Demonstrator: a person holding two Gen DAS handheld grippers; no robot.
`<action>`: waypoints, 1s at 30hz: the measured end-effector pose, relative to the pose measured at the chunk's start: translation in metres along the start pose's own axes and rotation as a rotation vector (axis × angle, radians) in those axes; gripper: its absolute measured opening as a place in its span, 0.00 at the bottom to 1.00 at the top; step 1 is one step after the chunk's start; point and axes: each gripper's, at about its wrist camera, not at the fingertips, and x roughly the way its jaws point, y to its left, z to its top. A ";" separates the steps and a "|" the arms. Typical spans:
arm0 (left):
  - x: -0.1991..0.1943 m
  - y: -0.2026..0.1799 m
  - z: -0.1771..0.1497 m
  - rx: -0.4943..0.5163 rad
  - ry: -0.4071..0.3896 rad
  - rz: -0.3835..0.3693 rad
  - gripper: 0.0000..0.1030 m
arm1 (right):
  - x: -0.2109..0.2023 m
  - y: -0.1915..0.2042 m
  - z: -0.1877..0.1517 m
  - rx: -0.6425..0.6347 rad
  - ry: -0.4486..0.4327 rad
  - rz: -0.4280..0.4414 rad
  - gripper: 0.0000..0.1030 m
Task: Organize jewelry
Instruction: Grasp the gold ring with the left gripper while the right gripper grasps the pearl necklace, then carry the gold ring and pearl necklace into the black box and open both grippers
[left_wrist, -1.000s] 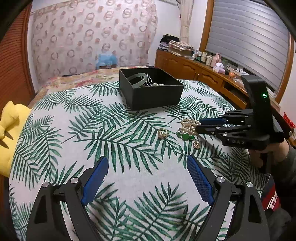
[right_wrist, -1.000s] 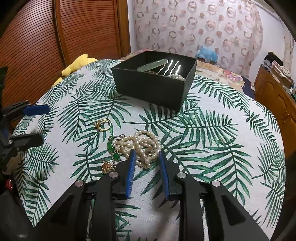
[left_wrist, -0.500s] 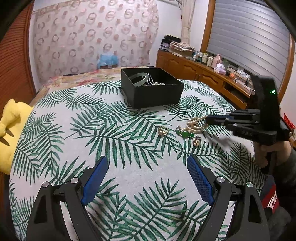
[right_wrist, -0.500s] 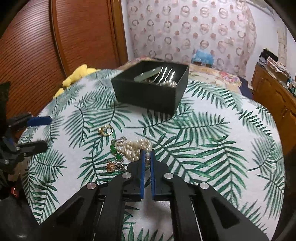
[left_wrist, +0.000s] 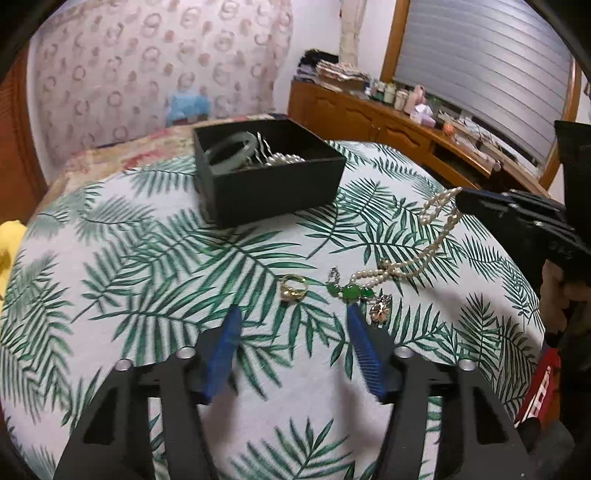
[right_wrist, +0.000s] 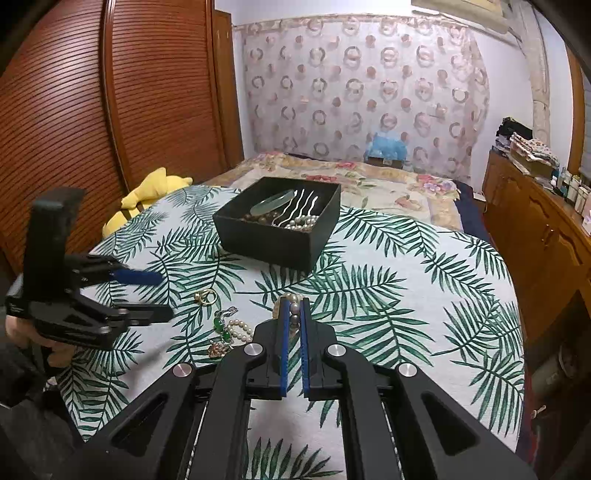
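Left wrist view: the left gripper (left_wrist: 291, 317) points down at the palm-leaf tablecloth (left_wrist: 155, 266), its 2 blue-padded jaws partly spread and closing, with only cloth between them. Just beyond the tips lies a gold ring (left_wrist: 293, 290); to its right are a green-stone piece (left_wrist: 351, 292) and a small rose-gold pendant (left_wrist: 380, 311), close together. A pearl necklace (left_wrist: 428, 236) rises from the cloth beside the green stones to the right gripper (left_wrist: 461, 201), whose dark tip comes in from the right edge and holds the strand's upper end off the table. Farther back stands a black box (left_wrist: 273, 195), open on top, holding a pale green bangle (left_wrist: 231, 151), metal hairpins and more pearls.

Right wrist view: the right gripper (right_wrist: 293, 306) has its 2 jaws pressed nearly together, pinching the pearl necklace (right_wrist: 291, 304) at the tips; another loop of it lies on the cloth to the left. Near that loop are the green-stone piece (right_wrist: 221, 326), the pendant (right_wrist: 218, 349) and, farther up, the gold ring (right_wrist: 205, 296). The left gripper (right_wrist: 162, 295) reaches in from the left, held by a hand (right_wrist: 40, 336), nothing between its jaws. The black box (right_wrist: 277, 242) sits beyond on the table, with a yellow plush toy (right_wrist: 147, 195) at the far left edge.
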 end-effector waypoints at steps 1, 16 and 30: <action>0.002 -0.002 0.001 0.006 0.003 0.000 0.46 | -0.002 -0.001 0.000 0.002 -0.003 0.001 0.06; 0.032 -0.006 0.015 0.067 0.039 0.045 0.17 | -0.015 0.001 0.010 -0.008 -0.045 0.006 0.06; 0.006 -0.006 0.018 0.051 -0.029 0.049 0.06 | -0.020 0.010 0.026 -0.035 -0.067 0.006 0.06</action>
